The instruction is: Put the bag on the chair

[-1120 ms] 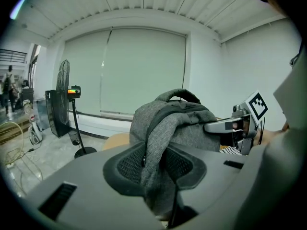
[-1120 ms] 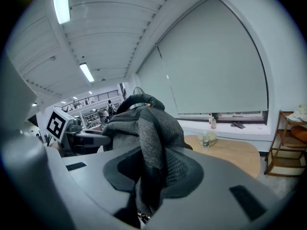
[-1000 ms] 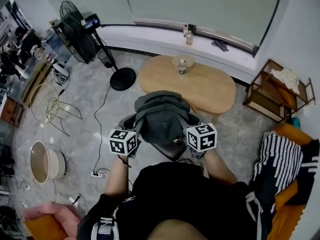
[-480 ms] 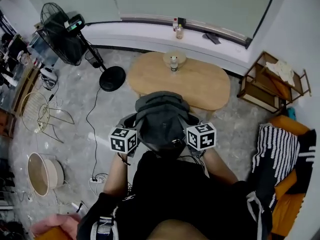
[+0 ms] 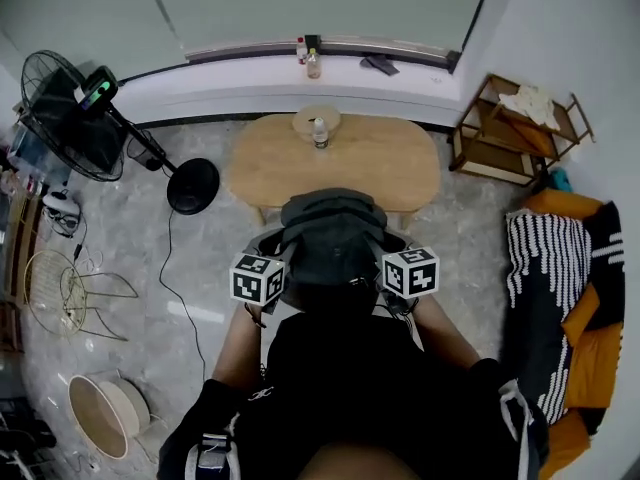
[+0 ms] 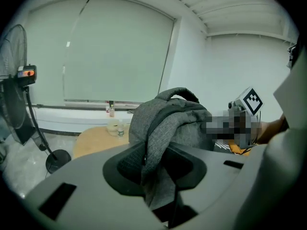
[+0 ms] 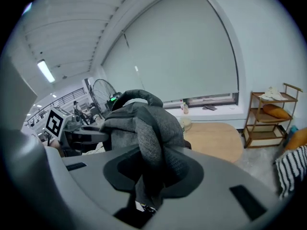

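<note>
A dark grey fabric bag [image 5: 333,240] hangs in front of the person, held up between both grippers above the floor. My left gripper [image 5: 277,265] is shut on a fold of the bag's left side, and the cloth [image 6: 160,176] runs down between its jaws. My right gripper [image 5: 389,263] is shut on the right side, with a thick fold [image 7: 149,169] pinched between its jaws. The bag's top handle [image 6: 177,93] stands upright. An orange seat [image 5: 588,340] with a striped blanket [image 5: 545,288] is at the right.
An oval wooden table [image 5: 370,173] with a bottle [image 5: 320,134] stands just beyond the bag. A standing fan [image 5: 70,108] is at the far left, a wooden shelf rack [image 5: 505,133] at the far right. A wire chair [image 5: 60,293] and a round basket [image 5: 100,418] are on the left.
The view has swung to the right: table, fan and wire chair have slid leftward, and more of the orange seat shows. Both grippers still hold the bag the same way.
</note>
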### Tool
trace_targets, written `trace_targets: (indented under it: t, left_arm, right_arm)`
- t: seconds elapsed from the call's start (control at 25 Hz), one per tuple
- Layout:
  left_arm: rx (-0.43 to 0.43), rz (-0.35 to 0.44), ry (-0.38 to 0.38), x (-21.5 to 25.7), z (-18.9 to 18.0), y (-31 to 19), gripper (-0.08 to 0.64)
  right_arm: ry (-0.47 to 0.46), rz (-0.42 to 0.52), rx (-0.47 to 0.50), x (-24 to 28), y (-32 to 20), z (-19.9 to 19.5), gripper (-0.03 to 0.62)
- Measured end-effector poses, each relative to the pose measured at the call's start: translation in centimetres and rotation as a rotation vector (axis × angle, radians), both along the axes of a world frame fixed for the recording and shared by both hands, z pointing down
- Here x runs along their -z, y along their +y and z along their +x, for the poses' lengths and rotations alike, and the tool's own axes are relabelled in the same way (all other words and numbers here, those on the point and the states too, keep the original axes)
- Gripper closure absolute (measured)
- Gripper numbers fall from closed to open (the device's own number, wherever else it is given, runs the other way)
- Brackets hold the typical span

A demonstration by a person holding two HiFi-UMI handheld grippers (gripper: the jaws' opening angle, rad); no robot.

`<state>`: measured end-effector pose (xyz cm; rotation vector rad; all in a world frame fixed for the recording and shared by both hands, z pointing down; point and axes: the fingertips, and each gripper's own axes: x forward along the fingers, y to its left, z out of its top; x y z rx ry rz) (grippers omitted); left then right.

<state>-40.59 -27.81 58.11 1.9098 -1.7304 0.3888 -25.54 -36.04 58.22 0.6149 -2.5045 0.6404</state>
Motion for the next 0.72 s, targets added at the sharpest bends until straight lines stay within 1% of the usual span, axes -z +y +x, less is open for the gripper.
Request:
trace_targets:
  t: [0.16, 0.32, 0.52, 0.72]
  left_arm:
    - [-0.086, -0.021, 0.018, -1.6, -2.5, -1.8, 0.437]
    - [-0.177, -0.052, 0.049, -3.6, -3.7, -3.3, 0.437]
    - [-0.296, -0.111, 0.083, -7.1, -3.9, -5.4, 0.437]
    - [-0.389, -0.168, 0.091, -11.0, -3.2, -6.7, 0.437]
  right_arm:
    - [0.033, -0.034, -0.084, -1.7, -0.4, -1.8, 0.485]
    - [0.071, -0.072, -0.168, -3.6, -0.7, -2.5, 0.485]
    - [0.126, -0.123, -0.273, -6.8, -1.4, -2.2, 0.485]
    - [0.190, -0.168, -0.350, -10.6, -1.3, -1.2, 0.483]
